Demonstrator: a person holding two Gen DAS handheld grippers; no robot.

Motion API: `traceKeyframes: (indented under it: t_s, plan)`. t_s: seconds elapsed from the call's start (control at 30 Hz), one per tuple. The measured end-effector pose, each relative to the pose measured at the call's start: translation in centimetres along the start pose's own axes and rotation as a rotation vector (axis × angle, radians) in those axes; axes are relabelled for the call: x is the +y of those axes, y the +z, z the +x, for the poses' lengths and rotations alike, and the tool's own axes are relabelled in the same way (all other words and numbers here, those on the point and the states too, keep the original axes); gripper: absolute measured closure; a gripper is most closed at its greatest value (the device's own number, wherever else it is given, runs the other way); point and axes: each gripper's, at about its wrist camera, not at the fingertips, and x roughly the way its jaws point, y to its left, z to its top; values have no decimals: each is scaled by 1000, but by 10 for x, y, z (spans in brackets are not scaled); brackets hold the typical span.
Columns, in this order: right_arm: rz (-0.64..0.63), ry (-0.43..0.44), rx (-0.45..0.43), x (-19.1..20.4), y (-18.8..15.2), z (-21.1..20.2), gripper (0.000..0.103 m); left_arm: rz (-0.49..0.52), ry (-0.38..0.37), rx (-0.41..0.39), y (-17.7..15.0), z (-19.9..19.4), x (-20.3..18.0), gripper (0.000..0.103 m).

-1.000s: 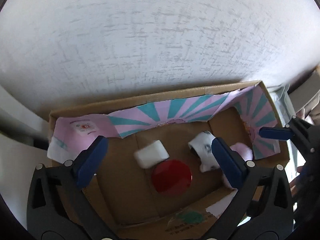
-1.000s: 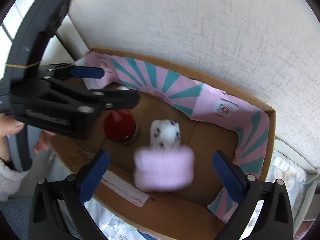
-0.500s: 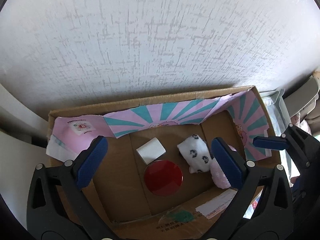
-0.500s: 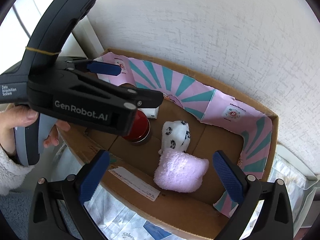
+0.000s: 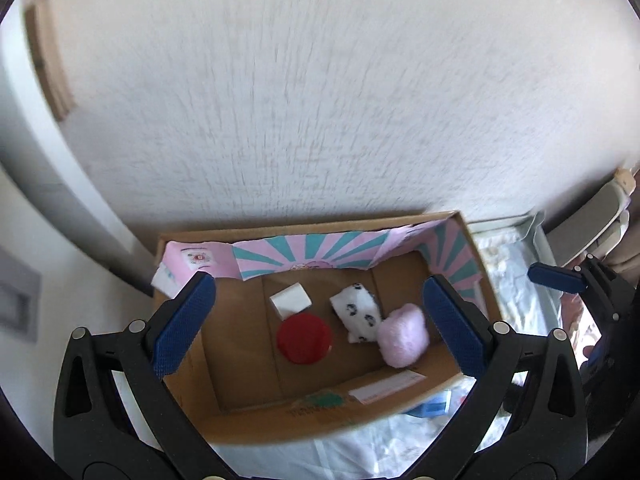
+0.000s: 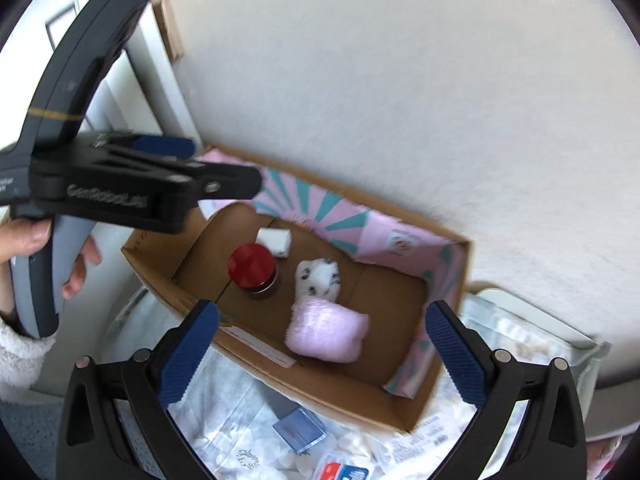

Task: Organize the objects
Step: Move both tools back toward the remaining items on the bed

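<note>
An open cardboard box (image 5: 256, 420) (image 6: 360, 400) with a pink and teal lining stands against a white wall. Inside lie a red-lidded jar (image 5: 305, 338) (image 6: 252, 266), a white block (image 5: 291, 301) (image 6: 274, 241), a white spotted sock roll (image 5: 358, 312) (image 6: 318, 276) and a fluffy pink roll (image 5: 402, 334) (image 6: 326, 334). My left gripper (image 5: 320, 328) is open and empty, high above the box. My right gripper (image 6: 320, 348) is open and empty, above the box's near side. The left gripper also shows in the right wrist view (image 6: 160, 152).
The box rests on a crinkly white plastic sheet (image 6: 240, 420). A small blue packet (image 6: 299, 432) and a red and blue packet (image 6: 344, 470) lie on it in front of the box. A grey tray edge (image 6: 540, 320) is to the right.
The pink roll left my right gripper and came to rest in the box beside the spotted sock. Both grippers have pulled up and back from the box.
</note>
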Motion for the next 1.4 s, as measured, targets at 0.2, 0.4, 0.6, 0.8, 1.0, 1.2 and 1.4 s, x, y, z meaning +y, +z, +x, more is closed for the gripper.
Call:
traceKeyframes:
  t_s: [0.2, 0.4, 0.6, 0.8, 1.0, 1.2, 1.4]
  plan:
    - [49, -73, -113, -23, -12, -52, 0, -25, -18, -64, -6, -40, -20, 0]
    - [107, -144, -210, -42, -35, -114, 0, 44, 109, -214, -35, -86, -55, 0]
    - [179, -170, -272, -61, -66, -158, 0, -25, 23, -207, -68, -96, -66, 0]
    - [210, -201, -299, -77, -106, -191, 0, -40, 41, -200, -110, -108, -88, 0]
    - [206, -209, -302, -86, -149, -198, 0, -39, 66, -187, -150, -106, -114, 0]
    - [194, -188, -269, -88, -183, -179, 0, -27, 192, -178, -177, -88, -135, 0]
    - [166, -155, -242, -83, -219, -154, 0, -8, 169, -152, -201, -58, -152, 0]
